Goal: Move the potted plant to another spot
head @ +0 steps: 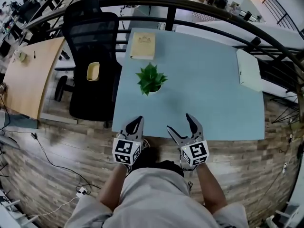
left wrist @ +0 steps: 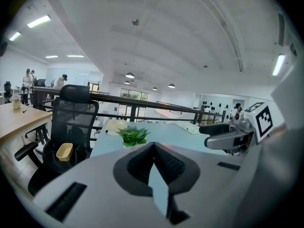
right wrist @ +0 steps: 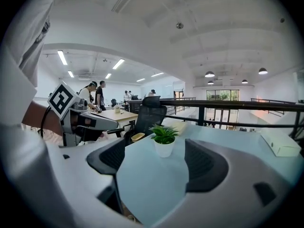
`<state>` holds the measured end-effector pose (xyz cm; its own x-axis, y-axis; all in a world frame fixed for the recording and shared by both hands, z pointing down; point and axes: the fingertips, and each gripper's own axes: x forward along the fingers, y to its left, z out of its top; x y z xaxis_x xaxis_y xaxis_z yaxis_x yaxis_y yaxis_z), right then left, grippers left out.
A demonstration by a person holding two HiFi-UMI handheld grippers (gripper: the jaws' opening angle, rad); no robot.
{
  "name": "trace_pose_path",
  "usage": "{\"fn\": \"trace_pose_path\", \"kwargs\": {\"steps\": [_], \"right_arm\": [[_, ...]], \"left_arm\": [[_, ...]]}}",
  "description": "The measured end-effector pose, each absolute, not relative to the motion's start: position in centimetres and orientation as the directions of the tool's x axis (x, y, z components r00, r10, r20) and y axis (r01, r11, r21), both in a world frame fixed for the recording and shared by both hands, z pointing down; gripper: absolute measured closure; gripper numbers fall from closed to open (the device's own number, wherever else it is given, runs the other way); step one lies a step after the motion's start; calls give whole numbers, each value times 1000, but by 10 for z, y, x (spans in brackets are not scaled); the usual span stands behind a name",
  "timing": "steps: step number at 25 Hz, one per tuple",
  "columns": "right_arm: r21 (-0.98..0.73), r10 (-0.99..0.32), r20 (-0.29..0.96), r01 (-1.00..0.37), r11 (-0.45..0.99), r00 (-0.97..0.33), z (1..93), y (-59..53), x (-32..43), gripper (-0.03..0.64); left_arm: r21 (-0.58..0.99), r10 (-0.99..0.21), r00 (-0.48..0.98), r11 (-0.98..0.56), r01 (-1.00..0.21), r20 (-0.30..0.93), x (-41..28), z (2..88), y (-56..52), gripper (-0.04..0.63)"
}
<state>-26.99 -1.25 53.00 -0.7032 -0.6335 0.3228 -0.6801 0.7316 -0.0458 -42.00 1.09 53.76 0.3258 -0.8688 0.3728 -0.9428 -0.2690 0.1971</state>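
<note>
A small potted plant [head: 151, 80], green leaves in a white pot, stands on the pale blue table [head: 209, 94], left of its middle. Both grippers hover at the table's near edge, short of the plant and apart from it. My left gripper [head: 135, 123] is shut, its tips meeting with nothing between them; in the left gripper view the plant [left wrist: 133, 137] shows just above the closed tips [left wrist: 154, 147]. My right gripper [head: 179, 122] is open and empty. In the right gripper view the plant [right wrist: 164, 141] stands further off, framed between the spread jaws of the right gripper [right wrist: 159, 163].
A cream book [head: 142, 45] lies at the table's far left corner and a white box [head: 249, 69] at its right edge. A black office chair [head: 92, 56] with a yellow bowl [head: 93, 71] on its seat stands left of the table. A dark railing [head: 190, 6] runs behind.
</note>
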Motion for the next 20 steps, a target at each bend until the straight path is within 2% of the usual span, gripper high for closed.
{"fn": "trace_pose_path", "kwargs": {"steps": [8,20], "right_arm": [[-54,-571,368,-630,775,-734,557,-51,-294,212],[-77,-420,422,-493,867,-803,610,-104,-314,204]], "left_arm": [[209,-848,298,-227,-951,438,-442,564,-10,584],[213,-816,149,-33,-977,558,-450,626,-34,584]]}}
